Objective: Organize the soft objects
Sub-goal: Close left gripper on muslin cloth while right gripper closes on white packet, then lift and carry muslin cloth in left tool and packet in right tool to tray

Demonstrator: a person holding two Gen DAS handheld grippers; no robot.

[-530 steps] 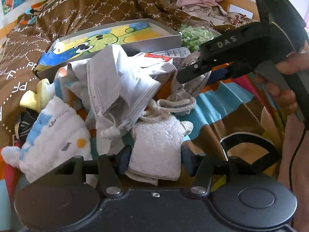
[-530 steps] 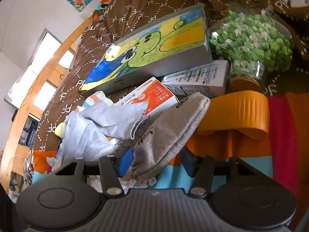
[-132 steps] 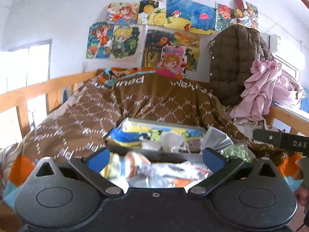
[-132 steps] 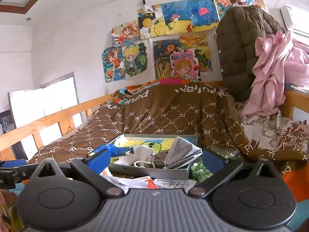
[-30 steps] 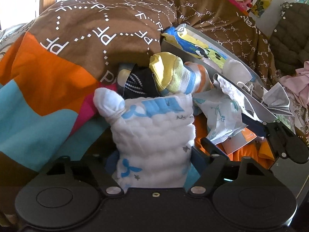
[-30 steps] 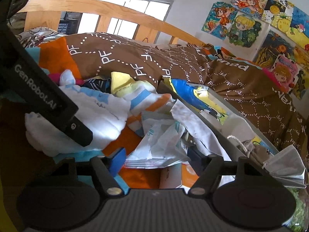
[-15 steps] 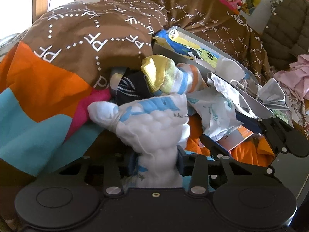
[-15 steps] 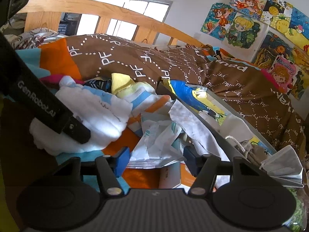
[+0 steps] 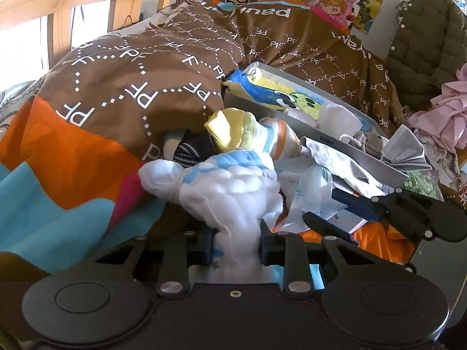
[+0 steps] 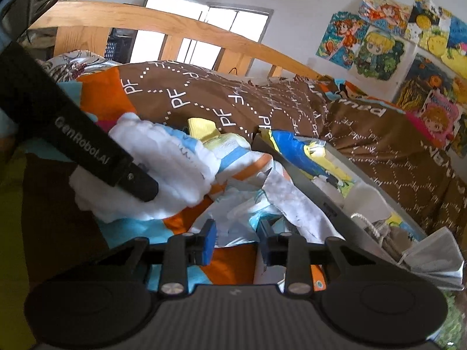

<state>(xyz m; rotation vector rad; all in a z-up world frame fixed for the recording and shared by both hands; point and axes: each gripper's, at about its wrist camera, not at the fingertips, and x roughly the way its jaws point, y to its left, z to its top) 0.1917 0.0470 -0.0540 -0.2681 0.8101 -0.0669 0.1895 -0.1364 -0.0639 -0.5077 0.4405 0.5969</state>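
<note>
Left fingers point(image 9: 205, 243) just closed, pinching white fluffy cloth point(image 9: 233, 198); right fingers point(image 10: 209, 242) just closed, clamping crinkled packet point(image 10: 236, 227).

Left wrist view: close above the bed, angled down past the left claw point(image 9: 236, 243) toward the grey tray point(image 9: 362, 153). Right wrist view: same pile, shallower tilt. Both share the white fluffy cloth point(image 10: 163, 157) and tray.
</note>
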